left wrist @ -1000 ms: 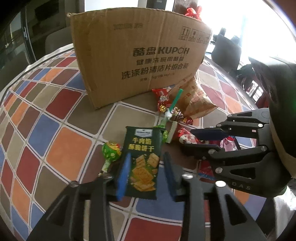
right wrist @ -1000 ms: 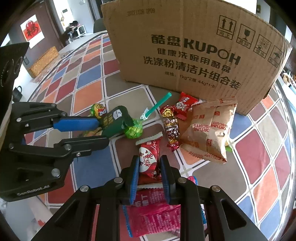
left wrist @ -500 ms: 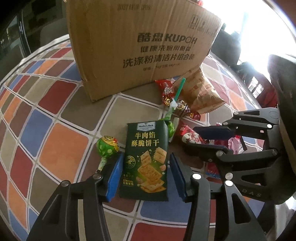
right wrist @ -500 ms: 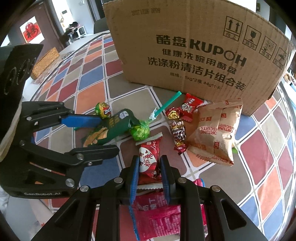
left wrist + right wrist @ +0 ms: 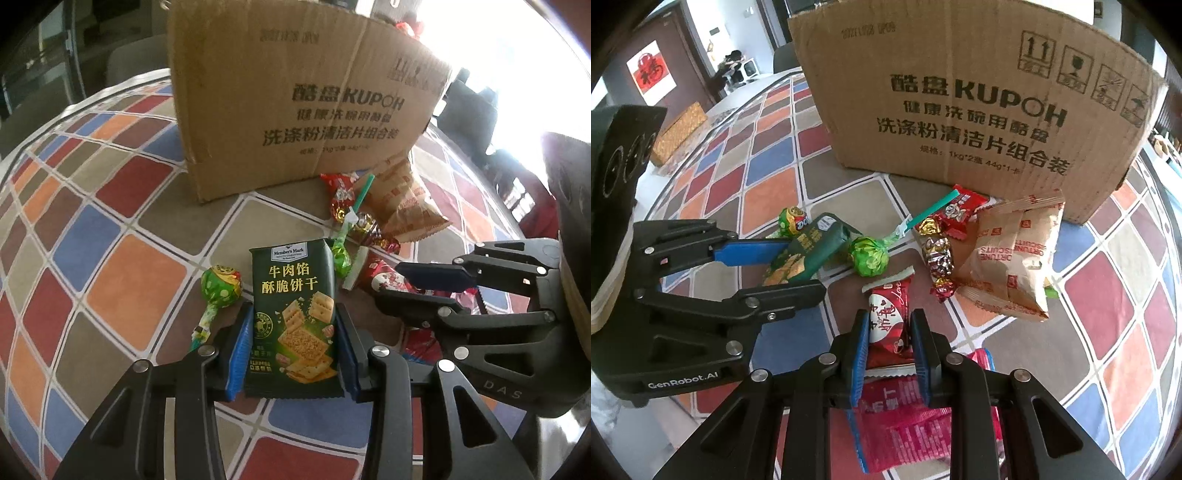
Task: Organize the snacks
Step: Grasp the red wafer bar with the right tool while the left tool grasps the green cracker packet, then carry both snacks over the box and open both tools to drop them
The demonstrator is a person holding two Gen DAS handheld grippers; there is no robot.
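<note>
A: Well, what sits in front of the cardboard box?

B: Crinkly wrapped snacks on a worktop covered in smooth coloured squares. The box is stiff, matte brown card with printed lettering; its inside is hidden.

A: And the left tool?

B: Its jaws are closing around a glossy dark green cracker packet, flat and rectangular, which lies between the blue pads, nearer than the box. A round green lollipop lies just left of that packet.

A: The right tool?

B: Pressed together on a small shiny red wrapper, over a flat pink packet. Ahead of it, toward the box, lie foil candies and a puffy tan biscuit bag near the box's base.

A: Any free room?

B: Left of the box the worktop lies bare toward its curved edge.
</note>
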